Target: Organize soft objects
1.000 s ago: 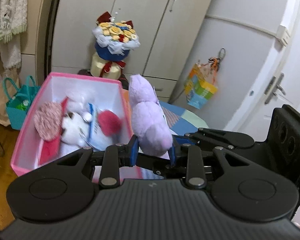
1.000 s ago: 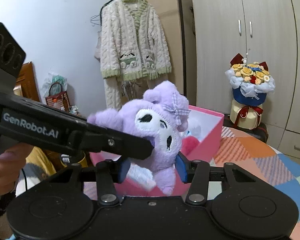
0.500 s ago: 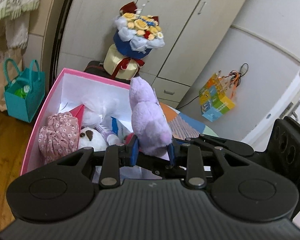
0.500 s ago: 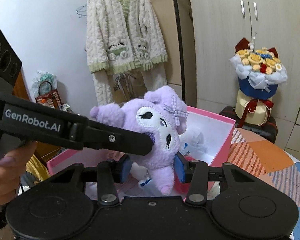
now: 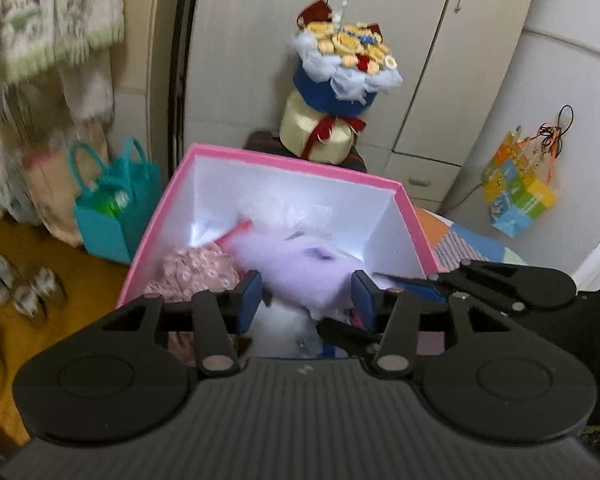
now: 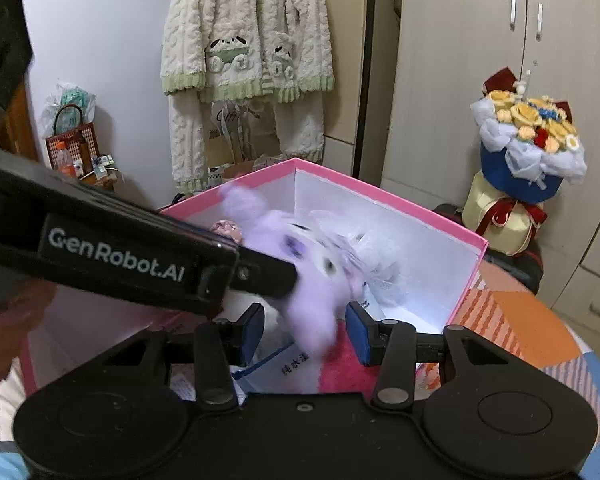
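A purple plush toy (image 5: 300, 268) is blurred with motion inside the pink box (image 5: 284, 162), apart from both sets of pads. It also shows in the right wrist view (image 6: 312, 280), over the box (image 6: 384, 196). My left gripper (image 5: 306, 300) is open just above the box, with its pads spread on either side of the plush. My right gripper (image 6: 306, 330) is open at the box's near side. The left gripper's body (image 6: 112, 256) crosses the right wrist view. A pink floral soft item (image 5: 196, 270) and a red plush (image 6: 344, 372) lie in the box.
A flower bouquet (image 5: 340, 76) stands on a dark stool behind the box. A teal bag (image 5: 112, 208) sits on the wooden floor at left. A cream cardigan (image 6: 244, 40) hangs on a rack. A patterned tablecloth (image 6: 516, 320) lies under the box. Wardrobe doors stand behind.
Both grippers have opened and let go of the purple plush. It has dropped from between them into the pink box. The left gripper has moved over the box.
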Motion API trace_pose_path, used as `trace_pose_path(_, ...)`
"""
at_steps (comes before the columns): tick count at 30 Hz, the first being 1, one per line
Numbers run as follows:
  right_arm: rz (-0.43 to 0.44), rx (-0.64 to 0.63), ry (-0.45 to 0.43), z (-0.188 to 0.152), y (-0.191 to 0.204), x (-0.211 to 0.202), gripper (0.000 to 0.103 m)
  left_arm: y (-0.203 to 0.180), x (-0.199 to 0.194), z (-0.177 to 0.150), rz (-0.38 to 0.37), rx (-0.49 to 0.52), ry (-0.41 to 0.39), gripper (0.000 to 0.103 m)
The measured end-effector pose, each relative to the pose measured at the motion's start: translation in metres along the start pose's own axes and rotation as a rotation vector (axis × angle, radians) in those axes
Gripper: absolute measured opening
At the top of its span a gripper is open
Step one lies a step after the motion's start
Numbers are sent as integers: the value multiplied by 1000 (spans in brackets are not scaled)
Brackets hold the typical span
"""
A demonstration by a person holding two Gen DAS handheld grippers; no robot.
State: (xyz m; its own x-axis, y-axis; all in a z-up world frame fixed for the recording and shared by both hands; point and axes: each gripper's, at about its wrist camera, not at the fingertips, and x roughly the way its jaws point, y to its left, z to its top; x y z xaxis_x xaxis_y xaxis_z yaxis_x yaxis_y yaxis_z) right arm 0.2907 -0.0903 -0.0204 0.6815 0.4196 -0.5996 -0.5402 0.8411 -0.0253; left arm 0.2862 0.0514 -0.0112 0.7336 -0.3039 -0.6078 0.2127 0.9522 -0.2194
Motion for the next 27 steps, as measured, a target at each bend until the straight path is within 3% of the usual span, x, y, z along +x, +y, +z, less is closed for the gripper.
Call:
trace_pose_path(9, 54, 55, -84, -16, 3, -35, 54, 5, -35, -11, 8, 15, -54, 58)
trace_pose_path(17, 11, 108, -150, -30, 10, -77, 61, 2, -67, -27, -24, 13, -61, 61)
trace_pose_path(20, -34, 109, -165, -34, 16, -94, 78, -3, -78, -33, -32, 23, -62, 62)
trace_pose_path(27, -104, 139, -185, -46, 21, -133, 82, -20, -109, -49, -51, 56, -91, 63)
